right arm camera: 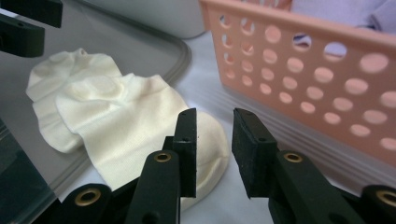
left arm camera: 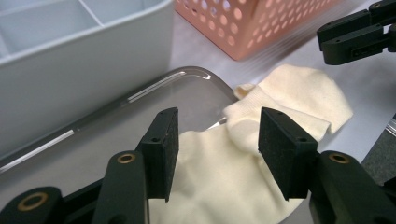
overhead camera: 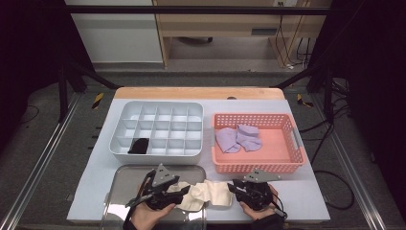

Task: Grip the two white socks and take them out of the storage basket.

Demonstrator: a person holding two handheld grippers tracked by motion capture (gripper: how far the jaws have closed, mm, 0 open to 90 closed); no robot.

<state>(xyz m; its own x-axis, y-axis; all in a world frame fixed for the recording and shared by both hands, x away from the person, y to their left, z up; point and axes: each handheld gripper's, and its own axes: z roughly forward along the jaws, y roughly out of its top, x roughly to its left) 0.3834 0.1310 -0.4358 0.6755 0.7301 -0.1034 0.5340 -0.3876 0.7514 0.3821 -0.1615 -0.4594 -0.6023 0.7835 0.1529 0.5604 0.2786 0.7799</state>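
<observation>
At the bottom centre of the high view, the left gripper (overhead camera: 184, 191) stands with its jaws apart over the left end of the cream socks (overhead camera: 206, 194). In the left gripper view the sock cloth lies between and below the pads (left arm camera: 163, 149); they seem not to press on it, though the angle makes that hard to judge. The right gripper (overhead camera: 233, 188) sits at the socks' right end, jaws parted by a narrow gap with nothing between them; the sock toe (right arm camera: 212, 144) lies just beside its left pad. The socks lie flat, long axis running left to right, half on the steel tray (overhead camera: 119, 191) and half on the desk (overhead camera: 306, 196), below the pink basket (overhead camera: 299, 143).
</observation>
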